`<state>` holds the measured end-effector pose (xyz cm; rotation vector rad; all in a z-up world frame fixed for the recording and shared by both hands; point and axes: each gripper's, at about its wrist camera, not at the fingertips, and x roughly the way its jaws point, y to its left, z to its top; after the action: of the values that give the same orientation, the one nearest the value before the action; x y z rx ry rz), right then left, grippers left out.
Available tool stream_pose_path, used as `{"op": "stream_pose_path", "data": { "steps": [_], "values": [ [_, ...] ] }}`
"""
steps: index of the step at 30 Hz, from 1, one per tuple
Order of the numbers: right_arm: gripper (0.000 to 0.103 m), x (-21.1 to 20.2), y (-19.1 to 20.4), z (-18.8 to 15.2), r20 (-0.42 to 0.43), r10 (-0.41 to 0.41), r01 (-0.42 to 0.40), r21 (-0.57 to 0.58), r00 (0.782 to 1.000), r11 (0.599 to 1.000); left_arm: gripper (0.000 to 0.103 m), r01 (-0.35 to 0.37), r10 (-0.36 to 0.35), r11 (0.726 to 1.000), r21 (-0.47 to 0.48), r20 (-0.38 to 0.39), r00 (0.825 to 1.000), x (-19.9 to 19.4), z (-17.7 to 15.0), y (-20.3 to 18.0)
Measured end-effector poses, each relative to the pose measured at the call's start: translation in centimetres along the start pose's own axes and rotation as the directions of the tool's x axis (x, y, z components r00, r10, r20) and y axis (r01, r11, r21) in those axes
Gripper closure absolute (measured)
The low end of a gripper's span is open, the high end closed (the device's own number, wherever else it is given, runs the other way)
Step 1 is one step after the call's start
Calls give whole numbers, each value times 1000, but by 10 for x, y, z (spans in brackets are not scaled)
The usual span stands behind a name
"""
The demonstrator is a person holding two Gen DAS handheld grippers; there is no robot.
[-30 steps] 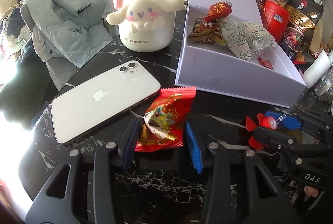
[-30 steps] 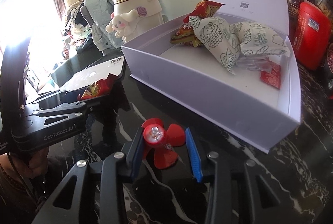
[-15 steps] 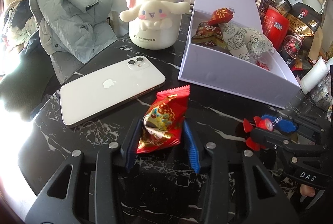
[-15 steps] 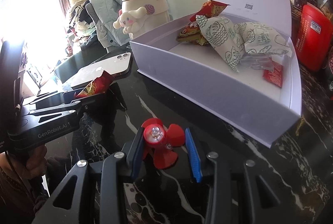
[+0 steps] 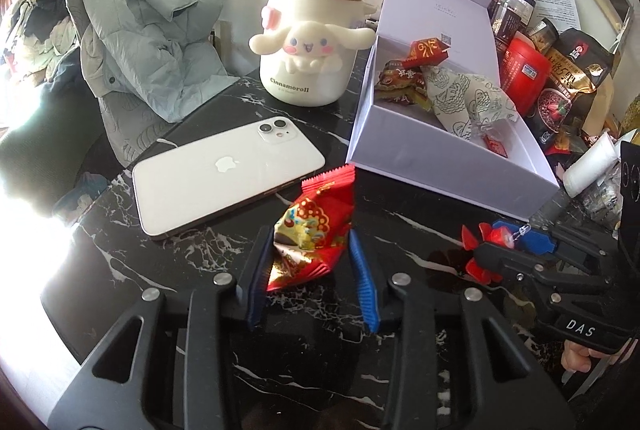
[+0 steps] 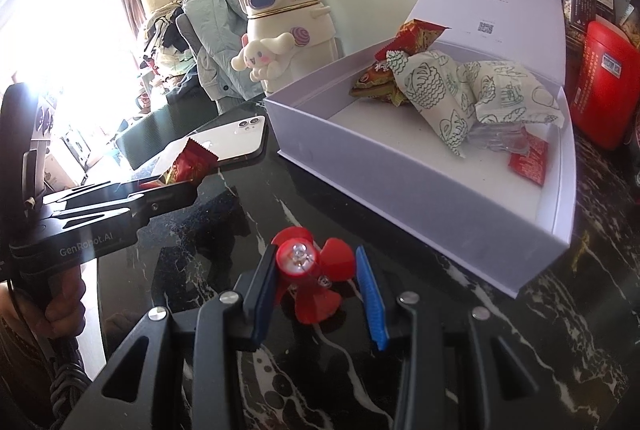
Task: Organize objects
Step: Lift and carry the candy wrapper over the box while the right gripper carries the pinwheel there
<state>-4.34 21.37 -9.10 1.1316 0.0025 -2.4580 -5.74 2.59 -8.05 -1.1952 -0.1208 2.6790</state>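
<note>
Snack packets were split: one red packet was clamped in your left gripper, whose jaws had just been closing on it, just near of the one white phone. Your right gripper was clenched on one red toy propeller over the black marble table. Farther right, one open white box held two patterned pouches and several red packets, beside one Cinnamoroll bottle.

Phone flat on table, left of box. Bottle behind phone. Snack packets inside box. Jars right of box. Jacket far left.
</note>
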Motion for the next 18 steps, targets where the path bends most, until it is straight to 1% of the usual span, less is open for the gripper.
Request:
{"op": "stream_pose_path", "data": {
  "steps": [5,8,15,18],
  "values": [
    [64,-6,-1,5,15,13,-13,11,1000,1000,67,5,-5,1000,-8,2,1000,-8,6,0],
    [64,-15,3,12,37,8,-8,-6,999,1000,67,10,-10,1000,-10,10,1000,-16,11,0],
    [64,-36,12,37,74,16,-14,-26,997,1000,67,11,-12,1000,19,38,999,-36,32,-6],
    [64,-47,17,50,106,16,-11,-40,994,999,67,15,-16,1000,19,52,999,-46,43,-5]
  ]
}}
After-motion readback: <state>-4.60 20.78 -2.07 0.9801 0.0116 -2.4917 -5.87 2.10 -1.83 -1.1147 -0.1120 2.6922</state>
